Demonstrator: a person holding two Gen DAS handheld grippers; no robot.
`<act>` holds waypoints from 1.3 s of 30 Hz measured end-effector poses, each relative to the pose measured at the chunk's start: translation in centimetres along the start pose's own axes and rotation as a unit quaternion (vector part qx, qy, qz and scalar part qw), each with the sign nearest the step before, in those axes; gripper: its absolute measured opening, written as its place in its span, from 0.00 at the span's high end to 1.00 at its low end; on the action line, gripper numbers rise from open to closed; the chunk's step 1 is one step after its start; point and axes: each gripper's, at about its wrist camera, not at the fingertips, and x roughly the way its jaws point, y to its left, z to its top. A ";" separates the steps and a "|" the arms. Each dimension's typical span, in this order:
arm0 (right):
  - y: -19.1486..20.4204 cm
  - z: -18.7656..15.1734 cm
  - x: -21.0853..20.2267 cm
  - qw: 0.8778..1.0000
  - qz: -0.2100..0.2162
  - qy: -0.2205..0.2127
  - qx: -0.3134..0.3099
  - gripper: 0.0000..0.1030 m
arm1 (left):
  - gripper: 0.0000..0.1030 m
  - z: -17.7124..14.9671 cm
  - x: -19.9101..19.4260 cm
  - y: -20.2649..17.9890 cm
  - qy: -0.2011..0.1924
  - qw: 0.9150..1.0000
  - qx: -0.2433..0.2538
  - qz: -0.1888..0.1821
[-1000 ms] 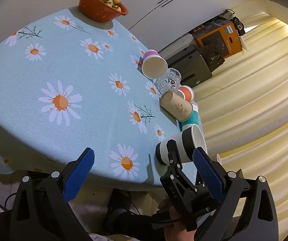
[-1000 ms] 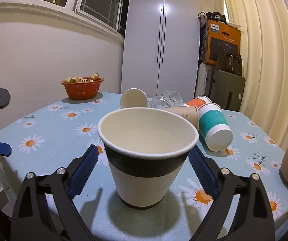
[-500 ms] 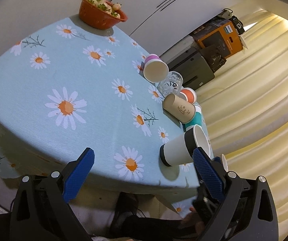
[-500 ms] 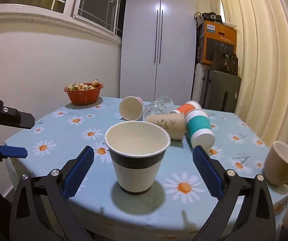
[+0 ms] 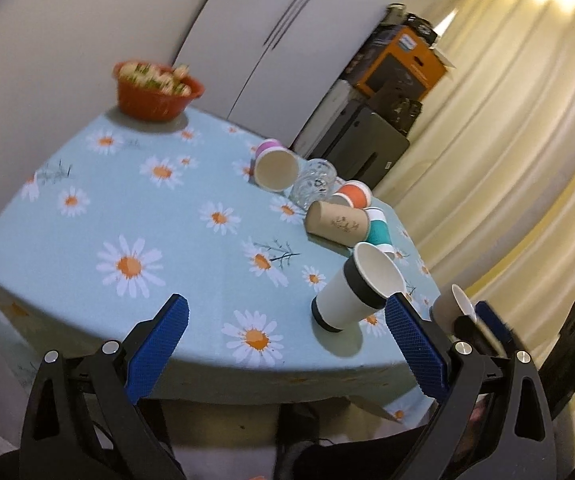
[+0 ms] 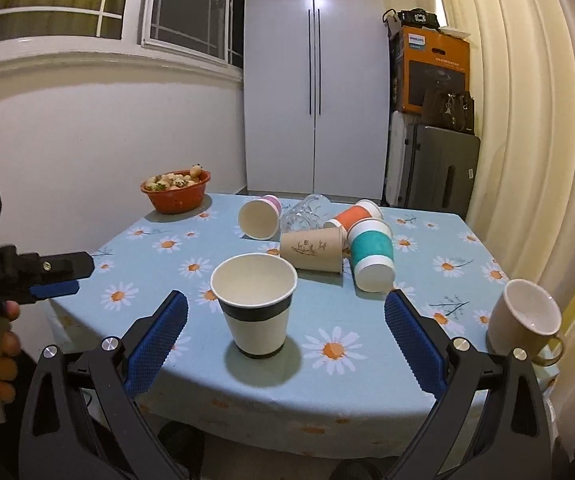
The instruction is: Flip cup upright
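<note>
The left gripper [image 5: 283,334] is spread wide and holds nothing; it sits off the near edge of the daisy-print tablecloth [image 5: 135,208], with no cup between its pads. In its view the black-banded paper cup [image 5: 357,288] stands toward the right pad, near but not touching it. In the right wrist view the same black-banded paper cup [image 6: 253,303] stands upright, mouth up, near the front edge of the tablecloth [image 6: 427,264]. The right gripper [image 6: 286,336] is also fully spread and empty; the cup lies ahead of its two pads, roughly centred between them and clear of both. Judged from this, the flip of this cup is complete and the current step is release and clearance. Beyond it, five vessels lie on their sides in a cluster: a pink-banded cup [image 6: 258,217], a glass [image 6: 305,212], a kraft cup [image 6: 313,249], an orange-banded cup [image 6: 353,213] and a teal-banded cup [image 6: 370,255]. A beige mug [image 6: 525,322] stands upright at the right edge. The next move would call for selecting one lying cup, most accessibly the teal-banded or kraft one, approaching across its body, and avoiding the upright cup in the path.
</note>
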 end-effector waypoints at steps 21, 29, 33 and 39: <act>-4.9 -1.6 -5.7 1.000 0.022 0.003 0.012 0.05 | 0.07 -4.1 -3.7 -6.4 -0.031 0.985 0.168 0.011; -4.0 -2.1 -5.9 1.000 0.007 -0.004 -0.008 0.05 | 0.07 -4.9 -3.5 -7.0 -0.038 0.980 0.191 0.030; -3.9 -2.1 -6.0 1.000 0.003 -0.005 -0.010 0.05 | 0.07 -4.8 -3.6 -6.7 -0.041 0.981 0.186 0.034; -4.0 -2.1 -6.0 1.000 -0.004 -0.004 -0.006 0.05 | 0.07 -4.9 -3.6 -6.7 -0.041 0.982 0.183 0.034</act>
